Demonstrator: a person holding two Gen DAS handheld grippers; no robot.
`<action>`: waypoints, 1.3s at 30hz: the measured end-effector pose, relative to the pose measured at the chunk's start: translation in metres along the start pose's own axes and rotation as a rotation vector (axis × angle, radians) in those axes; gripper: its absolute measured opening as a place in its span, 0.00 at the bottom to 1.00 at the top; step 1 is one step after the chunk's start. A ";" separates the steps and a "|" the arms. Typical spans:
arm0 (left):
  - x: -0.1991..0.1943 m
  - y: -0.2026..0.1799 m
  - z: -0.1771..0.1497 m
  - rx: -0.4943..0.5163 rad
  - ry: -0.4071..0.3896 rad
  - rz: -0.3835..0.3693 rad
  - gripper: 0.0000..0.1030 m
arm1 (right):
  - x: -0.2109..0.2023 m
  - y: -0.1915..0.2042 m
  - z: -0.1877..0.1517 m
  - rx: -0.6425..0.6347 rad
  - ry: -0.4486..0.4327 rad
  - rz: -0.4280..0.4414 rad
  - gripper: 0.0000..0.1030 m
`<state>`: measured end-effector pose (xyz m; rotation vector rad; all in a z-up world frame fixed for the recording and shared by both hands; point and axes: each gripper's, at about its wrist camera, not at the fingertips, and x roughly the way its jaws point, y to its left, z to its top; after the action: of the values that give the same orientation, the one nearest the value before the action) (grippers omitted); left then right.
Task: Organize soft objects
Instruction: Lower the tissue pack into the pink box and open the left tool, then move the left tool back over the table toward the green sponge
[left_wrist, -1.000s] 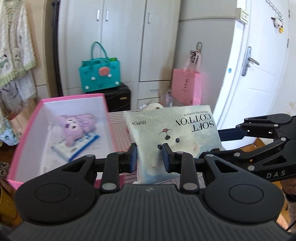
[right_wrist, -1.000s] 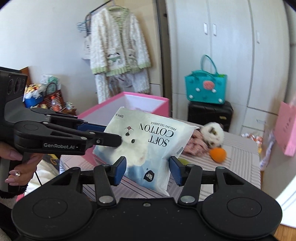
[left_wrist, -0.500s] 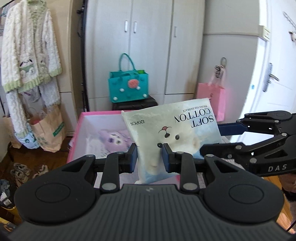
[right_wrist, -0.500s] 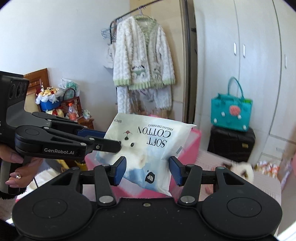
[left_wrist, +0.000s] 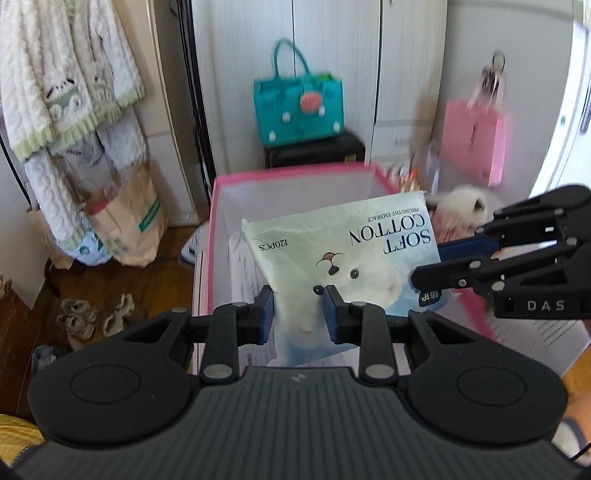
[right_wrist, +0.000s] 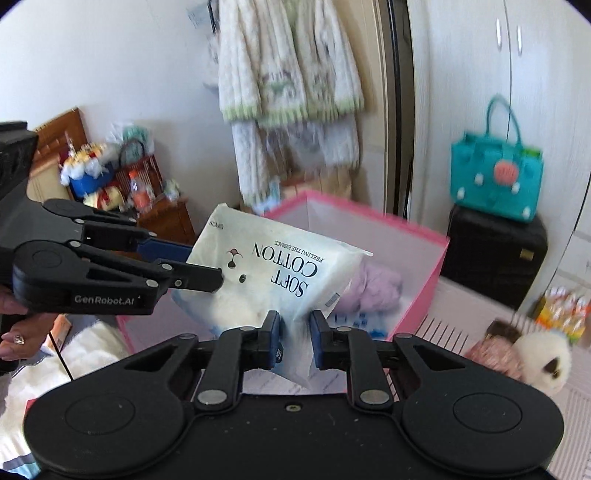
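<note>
Wall: white wardrobe doors (left_wrist: 332, 74).
Floor: dark wood boards (left_wrist: 122, 291).
Rail: fleecy cream jacket (right_wrist: 288, 62) hanging.
Light: daylight.

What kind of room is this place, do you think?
Probably a bedroom or dressing room at home: a white wardrobe, a fluffy cardigan on a hanger, and shoes on the wooden floor.

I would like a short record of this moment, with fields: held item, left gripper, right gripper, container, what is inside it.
held item: white "SOFT COTTON" pack, held up over the box
left gripper: jaws shut on the pack
right gripper: jaws have just been closing, now pinching the pack's lower corner
container: pink box, open at the top
inside it: purple plush toy; the rest is unclear
</note>
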<state>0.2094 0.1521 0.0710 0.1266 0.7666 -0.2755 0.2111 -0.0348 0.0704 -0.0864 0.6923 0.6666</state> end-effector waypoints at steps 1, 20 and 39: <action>0.002 0.002 -0.003 0.002 0.015 -0.005 0.26 | 0.007 0.000 -0.001 0.007 0.022 0.003 0.23; 0.018 -0.021 -0.026 0.180 0.074 0.103 0.41 | 0.032 -0.001 -0.020 0.020 0.108 -0.007 0.30; -0.083 -0.066 -0.011 0.109 -0.106 -0.040 0.56 | -0.105 -0.041 -0.044 0.106 -0.111 -0.041 0.33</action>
<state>0.1262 0.1083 0.1207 0.1985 0.6493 -0.3593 0.1509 -0.1367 0.0956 0.0343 0.6164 0.5900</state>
